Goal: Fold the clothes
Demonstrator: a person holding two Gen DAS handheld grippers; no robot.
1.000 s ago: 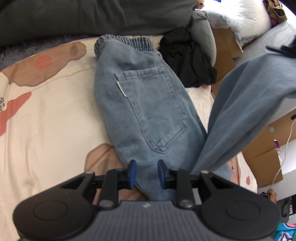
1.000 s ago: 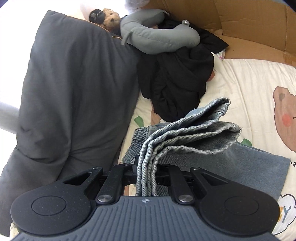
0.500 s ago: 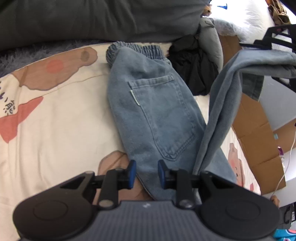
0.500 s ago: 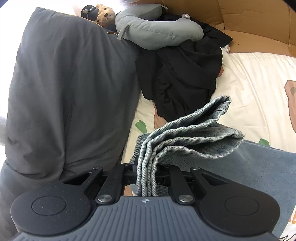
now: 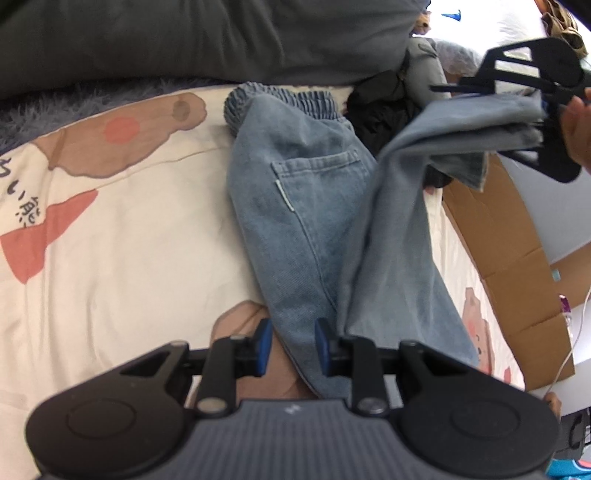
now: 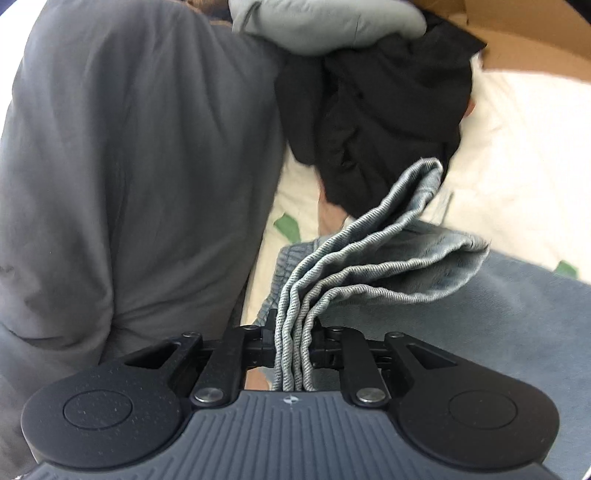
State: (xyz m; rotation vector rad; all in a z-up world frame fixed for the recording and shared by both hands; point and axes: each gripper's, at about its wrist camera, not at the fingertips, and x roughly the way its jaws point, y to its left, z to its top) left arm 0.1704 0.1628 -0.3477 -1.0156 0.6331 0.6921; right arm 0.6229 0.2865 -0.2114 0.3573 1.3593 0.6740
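Observation:
Light blue jeans (image 5: 314, 206) lie on the cartoon-print sheet (image 5: 110, 240), pocket side up, with the elastic waistband (image 5: 280, 99) at the far end. The legs (image 5: 399, 229) are doubled back over the seat. Their hems (image 6: 369, 258) hang bunched between the fingers of my right gripper (image 6: 295, 332). Its jaws are opening, and the cloth is still caught between them. In the left wrist view the right gripper (image 5: 545, 118) hovers at the upper right with a hand behind it. My left gripper (image 5: 291, 347) sits over the fold at the knees. Its blue pads stand apart, the left one clear of the denim.
A dark grey duvet (image 6: 129, 166) lies along the far side of the bed. A crumpled black garment (image 6: 388, 110) and a grey-green neck pillow (image 6: 325, 22) sit just beyond the waistband. Flattened cardboard (image 5: 517, 266) and a white cable (image 5: 569, 354) lie off the bed's right edge.
My right gripper carried the leg ends down and toward the waistband, so the legs now drape over the seat. Its fingers have spread slightly around the hems. The left gripper stayed put.

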